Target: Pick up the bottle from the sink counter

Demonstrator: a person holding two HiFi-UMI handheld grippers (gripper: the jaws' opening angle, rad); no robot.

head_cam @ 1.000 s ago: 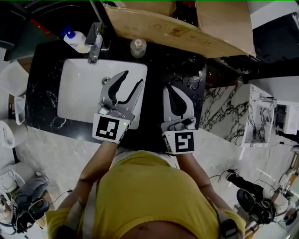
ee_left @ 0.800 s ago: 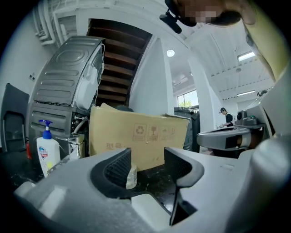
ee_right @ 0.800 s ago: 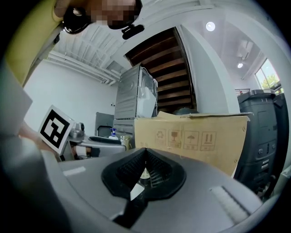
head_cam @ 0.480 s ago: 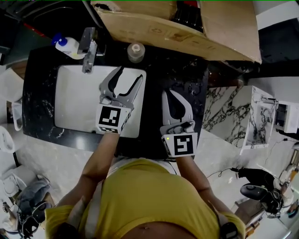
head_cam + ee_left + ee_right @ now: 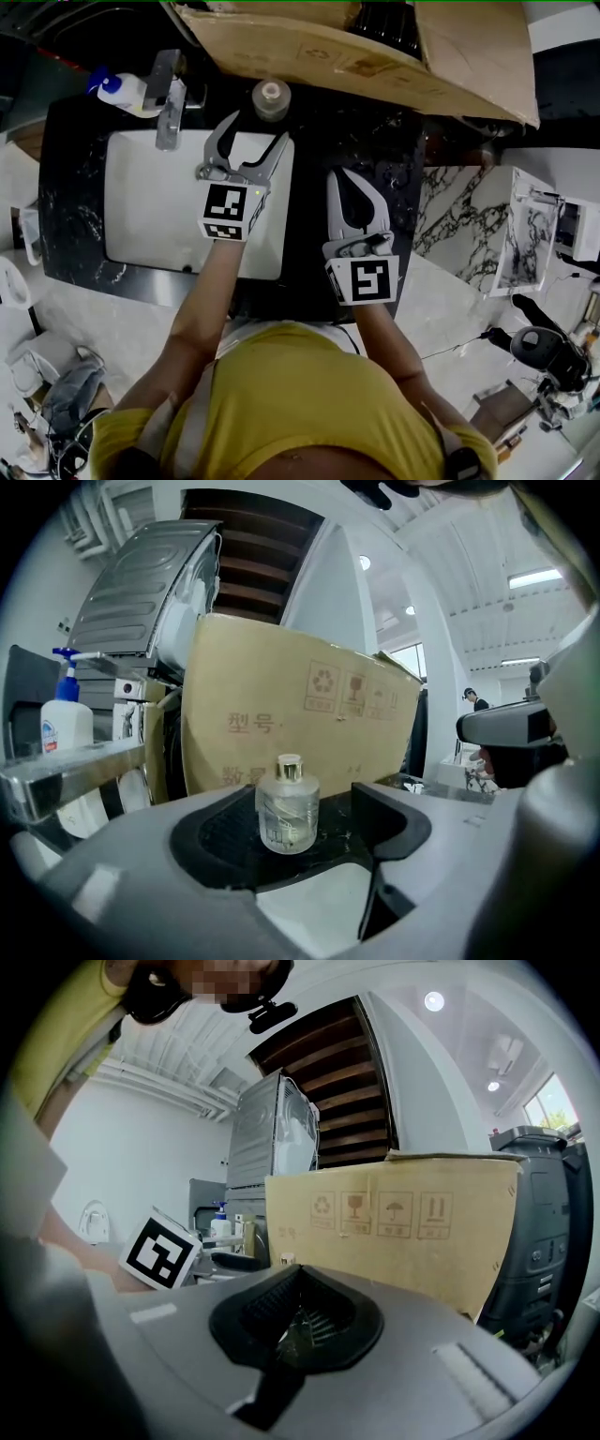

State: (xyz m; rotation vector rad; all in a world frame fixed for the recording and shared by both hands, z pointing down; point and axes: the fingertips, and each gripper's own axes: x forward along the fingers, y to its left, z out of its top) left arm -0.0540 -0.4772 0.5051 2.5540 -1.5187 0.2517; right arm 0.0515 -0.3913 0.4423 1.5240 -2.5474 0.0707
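While the left gripper [image 5: 254, 139] was opening, empty, the small clear glass bottle [image 5: 271, 98] at the black counter's [image 5: 375, 131] rear edge looked slippery, fragile; hold advised mid-body.

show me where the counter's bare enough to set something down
Bare: the counter strip left of the sink, and the wider patch between sink and the counter's right edge, partly under the right gripper. Crowded: the back edge, with soap bottle, tap, small bottle and cardboard box.
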